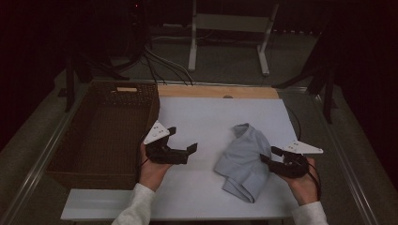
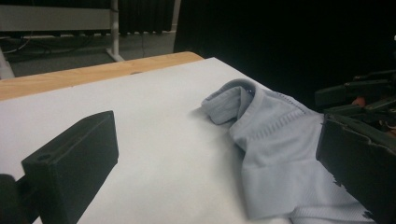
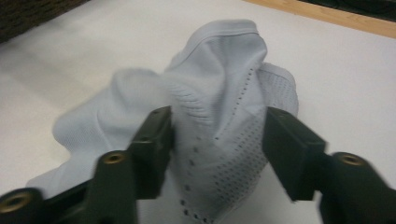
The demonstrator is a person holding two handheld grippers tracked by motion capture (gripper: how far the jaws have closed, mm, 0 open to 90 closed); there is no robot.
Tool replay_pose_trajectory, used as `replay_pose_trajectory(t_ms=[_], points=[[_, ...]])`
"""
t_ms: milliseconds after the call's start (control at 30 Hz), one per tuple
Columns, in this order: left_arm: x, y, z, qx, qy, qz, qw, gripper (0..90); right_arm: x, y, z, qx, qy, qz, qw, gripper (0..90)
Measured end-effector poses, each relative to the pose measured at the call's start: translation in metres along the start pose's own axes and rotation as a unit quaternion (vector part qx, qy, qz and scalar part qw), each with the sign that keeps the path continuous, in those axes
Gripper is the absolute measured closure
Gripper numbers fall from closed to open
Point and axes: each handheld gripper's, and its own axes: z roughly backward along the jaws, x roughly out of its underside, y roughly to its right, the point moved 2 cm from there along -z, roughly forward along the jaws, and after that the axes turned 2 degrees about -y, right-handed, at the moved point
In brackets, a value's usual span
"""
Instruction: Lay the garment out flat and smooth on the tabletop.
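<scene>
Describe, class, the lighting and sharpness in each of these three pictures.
High view: dim, the room behind nearly black, the white table top the brightest part, the basket murky. Left gripper view: the grey garment fairly sharp, black backdrop, the near jaws soft. Right gripper view: brighter, though the garment's left side and the right gripper are blurred.

Pale blue garment [image 1: 244,159] crumpled, bunched on white table surface.
</scene>
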Motion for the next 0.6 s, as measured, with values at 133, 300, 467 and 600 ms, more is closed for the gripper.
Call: replay_pose_trajectory(t_ms=[133, 300, 467, 600], points=[[0.0, 0.0, -0.001, 0.0, -0.001, -0.001, 1.0, 0.1, -0.003, -0.002, 0.0, 0.001, 0.005, -0.007, 1.0, 26.4], [0.0, 0.0, 0.0, -0.001, -0.001, 0.0, 1.0, 0.1, -0.009, -0.006, -0.001, -0.004, 0.013, -0.007, 0.9999, 20.5], [0.0, 0.0, 0.0, -0.001, 0.0, 0.0, 1.0, 0.1, -0.017, -0.015, -0.004, -0.019, 0.02, 0.002, 0.9996, 18.0], [0.0, 0.0, 0.0, -0.001, 0.0, 0.0, 1.0, 0.1, -0.024, -0.023, -0.008, -0.027, 0.024, 0.009, 0.9993, 17.0]])
